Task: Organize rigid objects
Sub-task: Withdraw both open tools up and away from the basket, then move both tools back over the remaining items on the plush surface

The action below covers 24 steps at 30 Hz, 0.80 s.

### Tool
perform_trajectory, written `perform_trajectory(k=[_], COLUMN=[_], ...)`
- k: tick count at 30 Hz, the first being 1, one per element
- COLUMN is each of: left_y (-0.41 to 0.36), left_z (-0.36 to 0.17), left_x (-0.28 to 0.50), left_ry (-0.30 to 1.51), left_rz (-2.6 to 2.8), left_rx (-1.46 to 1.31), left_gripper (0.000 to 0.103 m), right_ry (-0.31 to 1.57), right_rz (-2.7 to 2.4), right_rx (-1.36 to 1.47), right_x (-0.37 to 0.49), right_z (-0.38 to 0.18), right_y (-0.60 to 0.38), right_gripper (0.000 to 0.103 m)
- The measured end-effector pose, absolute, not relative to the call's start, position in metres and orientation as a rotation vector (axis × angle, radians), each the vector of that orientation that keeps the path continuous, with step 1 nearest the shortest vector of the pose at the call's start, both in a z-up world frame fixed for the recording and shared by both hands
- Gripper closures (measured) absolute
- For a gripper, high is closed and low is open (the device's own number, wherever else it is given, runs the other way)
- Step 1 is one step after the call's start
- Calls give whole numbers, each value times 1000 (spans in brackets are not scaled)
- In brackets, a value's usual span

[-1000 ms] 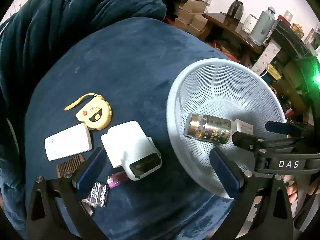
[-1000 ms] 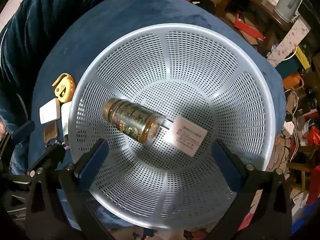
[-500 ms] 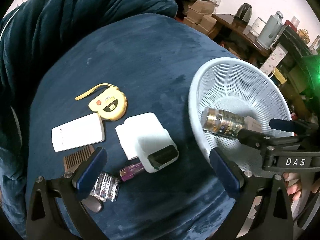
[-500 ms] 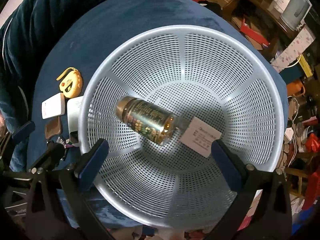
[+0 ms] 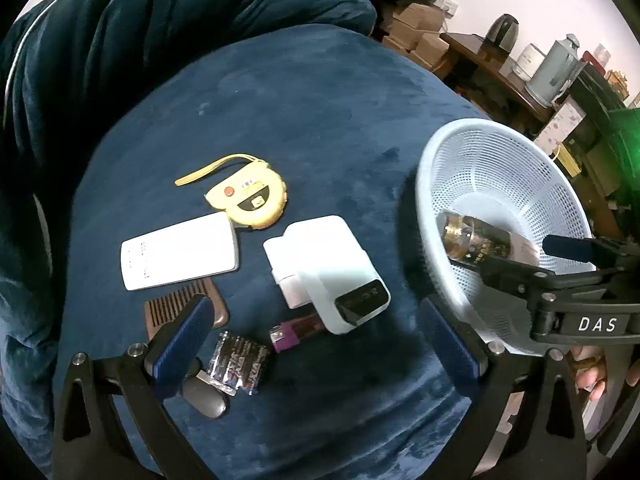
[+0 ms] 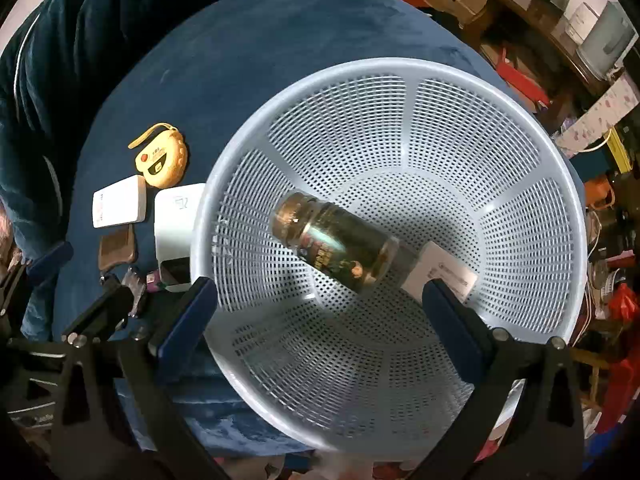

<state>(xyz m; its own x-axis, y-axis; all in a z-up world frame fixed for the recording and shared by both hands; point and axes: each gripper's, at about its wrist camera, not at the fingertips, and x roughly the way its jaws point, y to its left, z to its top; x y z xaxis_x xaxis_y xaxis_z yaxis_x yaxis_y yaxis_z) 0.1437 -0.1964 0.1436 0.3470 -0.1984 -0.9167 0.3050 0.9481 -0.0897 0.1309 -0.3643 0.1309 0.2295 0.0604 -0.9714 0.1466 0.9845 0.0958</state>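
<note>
A pale blue mesh basket point(image 6: 208, 208) holds a gold-capped dark bottle point(image 6: 336, 248) lying on its side and a white card box point(image 6: 444, 272). My right gripper point(image 6: 320, 312) hangs open over the basket's near side, empty. On the blue cloth to the left lie a yellow tape measure point(image 5: 250, 200), a flat white box point(image 5: 180, 256), a white charger point(image 5: 316, 248), a white device with a dark face point(image 5: 348, 292), a wooden comb point(image 5: 184, 304), a purple USB stick point(image 5: 296, 330) and a battery pack point(image 5: 240, 360). My left gripper point(image 5: 318, 344) stands open above these, holding nothing.
The round table is covered in blue velvet point(image 5: 300, 112) and a blue quilt point(image 5: 160, 20) is heaped behind it. The basket point(image 5: 424, 184) sits at the table's right edge. A cluttered wooden shelf with kettles point(image 5: 552, 68) stands at the back right. A hand point(image 5: 588, 376) shows under the right gripper.
My left gripper has shifted left, away from the basket, so the loose items now sit between its fingers. The right gripper has drifted slightly over the basket. Bottle and box stay put.
</note>
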Motion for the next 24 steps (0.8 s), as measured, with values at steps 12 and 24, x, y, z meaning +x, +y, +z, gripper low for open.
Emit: perform_trajectory(k=[12, 24], left_y=[-163, -110], left_z=[136, 125], left_x=[151, 161], left_ry=[1185, 1201], left_rz=[-279, -198], left_rx=[63, 2], left_gripper=[0, 0], right_ry=[1335, 1330], right_rz=[-42, -13], right_rx=[137, 74], right_x=[136, 142], right_z=[130, 127], right_y=[-344, -318], right_gripper=[0, 0])
